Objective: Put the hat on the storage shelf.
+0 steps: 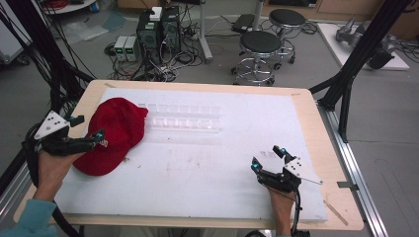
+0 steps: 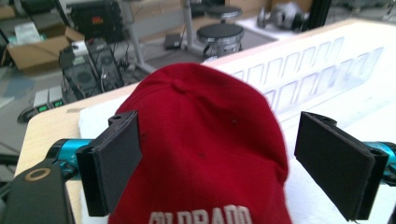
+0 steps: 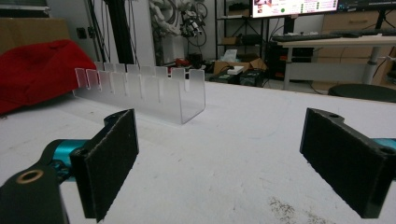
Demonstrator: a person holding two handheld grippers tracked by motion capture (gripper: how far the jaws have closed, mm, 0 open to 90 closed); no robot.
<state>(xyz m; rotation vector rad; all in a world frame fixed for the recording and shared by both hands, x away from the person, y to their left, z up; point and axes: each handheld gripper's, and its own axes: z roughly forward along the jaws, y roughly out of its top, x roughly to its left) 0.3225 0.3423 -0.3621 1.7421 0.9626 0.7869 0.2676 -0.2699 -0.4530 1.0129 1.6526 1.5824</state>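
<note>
On the white surface [image 1: 197, 163] I see the red cap [image 1: 114, 136] lying at the left beside the clear slotted rack [image 1: 185, 118], my left hand-held gripper [image 2: 219, 163] spread wide around the cap's crown, my right hand-held gripper [image 3: 219, 163] wide over bare surface.

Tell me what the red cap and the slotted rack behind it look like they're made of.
The red cap looks like soft woven cloth, probably cotton: matte, stitched panel seams, white embroidered letters. The rack looks like clear plastic, likely acrylic: see-through, with frosted cut edges and glossy flat walls. The left gripper is open with its jaws either side of the cap.
</note>
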